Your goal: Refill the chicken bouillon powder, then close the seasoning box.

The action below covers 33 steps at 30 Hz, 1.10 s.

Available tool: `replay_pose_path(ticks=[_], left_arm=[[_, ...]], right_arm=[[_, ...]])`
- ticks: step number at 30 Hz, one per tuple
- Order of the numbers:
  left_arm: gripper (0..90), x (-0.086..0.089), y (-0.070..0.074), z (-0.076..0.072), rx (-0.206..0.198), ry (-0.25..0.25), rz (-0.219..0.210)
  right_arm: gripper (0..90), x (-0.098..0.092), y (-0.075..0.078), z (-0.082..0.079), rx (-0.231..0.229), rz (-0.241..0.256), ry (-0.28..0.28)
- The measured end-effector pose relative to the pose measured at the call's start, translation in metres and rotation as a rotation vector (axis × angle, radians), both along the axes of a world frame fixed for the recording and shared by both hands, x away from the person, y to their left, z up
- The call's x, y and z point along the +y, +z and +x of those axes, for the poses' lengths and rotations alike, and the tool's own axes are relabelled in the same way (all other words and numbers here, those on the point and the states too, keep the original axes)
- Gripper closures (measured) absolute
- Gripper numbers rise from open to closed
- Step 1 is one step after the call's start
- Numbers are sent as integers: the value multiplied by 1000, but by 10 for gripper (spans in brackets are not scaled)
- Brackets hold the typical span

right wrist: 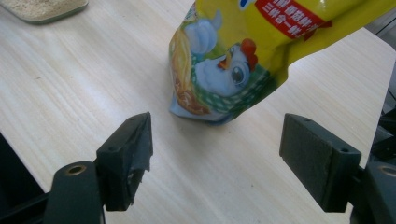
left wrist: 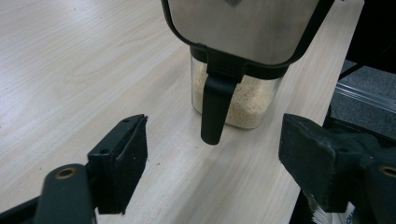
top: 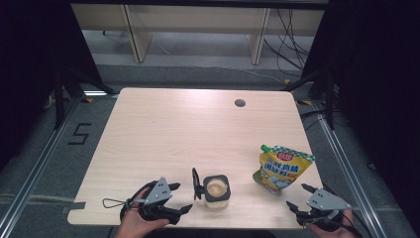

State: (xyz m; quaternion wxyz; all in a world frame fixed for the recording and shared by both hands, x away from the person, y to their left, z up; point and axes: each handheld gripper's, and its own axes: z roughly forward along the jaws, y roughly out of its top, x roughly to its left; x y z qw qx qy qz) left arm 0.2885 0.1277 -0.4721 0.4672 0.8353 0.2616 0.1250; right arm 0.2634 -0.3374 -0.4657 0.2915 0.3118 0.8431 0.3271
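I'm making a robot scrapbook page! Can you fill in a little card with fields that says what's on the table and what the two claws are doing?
Surface: pale wooden table with a round hole near the far edge
Container: clear jar of beige granules, black hinged lid flipped up
Packet: yellow pouch with a cartoon chicken, standing on the table, green cap on
Left claw: open, holding nothing, pointing at the jar
Right claw: open, holding nothing, facing the pouch
Touching: neither claw touches anything

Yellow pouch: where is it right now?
In the high view the yellow pouch stands near the table's front right, between the open jar and the right gripper.
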Motion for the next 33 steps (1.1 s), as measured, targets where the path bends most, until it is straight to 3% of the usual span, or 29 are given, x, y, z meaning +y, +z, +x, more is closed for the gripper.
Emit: replay_pose_path(ticks=[2, 3, 5, 7, 12, 14, 16, 21, 24, 25, 29, 33], left_arm=[[256, 0, 4, 1, -4, -12, -9], [260, -1, 5, -1, 15, 8, -28], [290, -1, 9, 0, 2, -19, -11], [316, -2, 10, -2, -6, 9, -9], [485, -3, 10, -4, -11, 15, -39], [556, 0, 12, -3, -41, 0, -10], [624, -1, 13, -5, -22, 22, -51], [747, -5, 15, -7, -30, 14, -19], [823, -6, 16, -7, -20, 13, -24], [842, -8, 17, -6, -36, 20, -33], [885, -9, 17, -5, -45, 19, -10], [890, -9, 19, -4, -50, 22, -18]], right_arm=[[266, 1, -1, -2, 5, -2, 5], [266, 1, -1, -3, 7, -3, 5], [266, 0, -3, -3, 6, -24, 11], [265, 0, -5, -3, 21, -26, 14], [265, 2, -5, -6, 25, -32, 8], [266, 2, -5, -5, 14, -39, 20], [266, 2, -4, -5, 9, -41, 29], [267, 3, -5, -6, 25, -41, 23], [271, 5, -4, -6, 21, -40, 25], [272, 4, -4, -6, 21, -44, 33], [271, 3, -6, -5, 22, -55, 43], [271, 5, -5, -5, 24, -53, 51]])
